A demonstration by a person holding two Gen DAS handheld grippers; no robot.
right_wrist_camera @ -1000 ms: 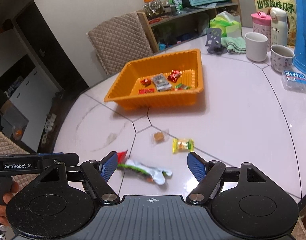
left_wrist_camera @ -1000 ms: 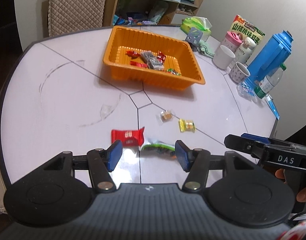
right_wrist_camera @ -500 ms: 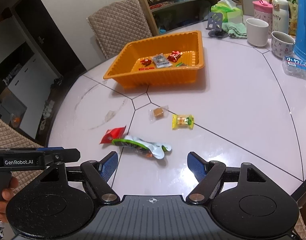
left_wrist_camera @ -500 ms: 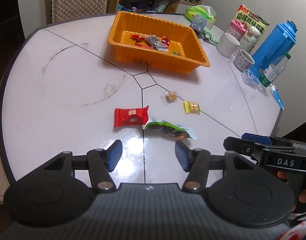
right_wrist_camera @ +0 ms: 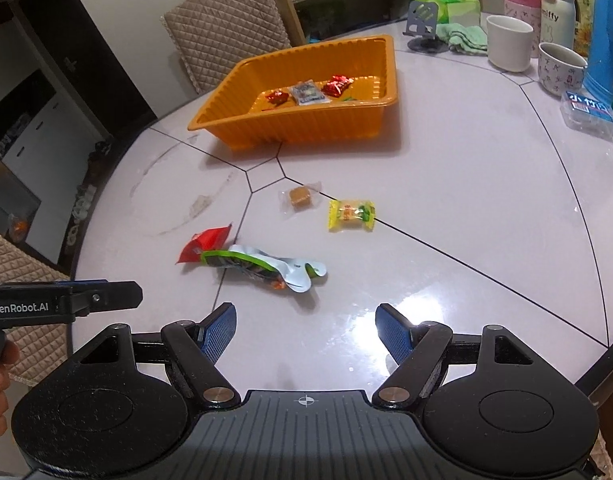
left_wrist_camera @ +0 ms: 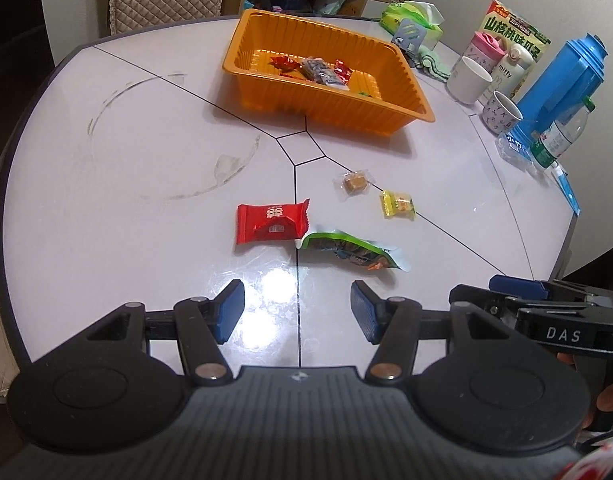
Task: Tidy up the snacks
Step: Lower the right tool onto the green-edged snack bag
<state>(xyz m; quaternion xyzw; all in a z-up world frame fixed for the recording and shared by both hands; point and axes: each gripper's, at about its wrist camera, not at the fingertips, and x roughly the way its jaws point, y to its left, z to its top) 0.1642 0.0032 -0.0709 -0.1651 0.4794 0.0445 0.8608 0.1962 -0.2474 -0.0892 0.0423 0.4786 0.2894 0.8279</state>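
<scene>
On the glossy white table (left_wrist_camera: 106, 184) in front of you, four loose snacks lie flat near the middle. Leftmost is a shiny red packet (left_wrist_camera: 271, 224) with crimped ends, its corner just beside a crinkled green pouch (left_wrist_camera: 352, 252) (right_wrist_camera: 262, 266). Further along sit a small brown cube in clear wrap (left_wrist_camera: 354, 183) and a yellow candy (left_wrist_camera: 398, 204), close together but apart. Beyond them stands the ribbed orange plastic tray (left_wrist_camera: 402, 76), rectangular with sloped walls, already holding several red and grey wrapped pieces. Your left gripper (left_wrist_camera: 296, 312) hangs above the near table edge, jaws spread wide with blue textured pads, holding nothing. Your right gripper (right_wrist_camera: 305, 330) is likewise wide open and empty, the pouch just ahead of it.
</scene>
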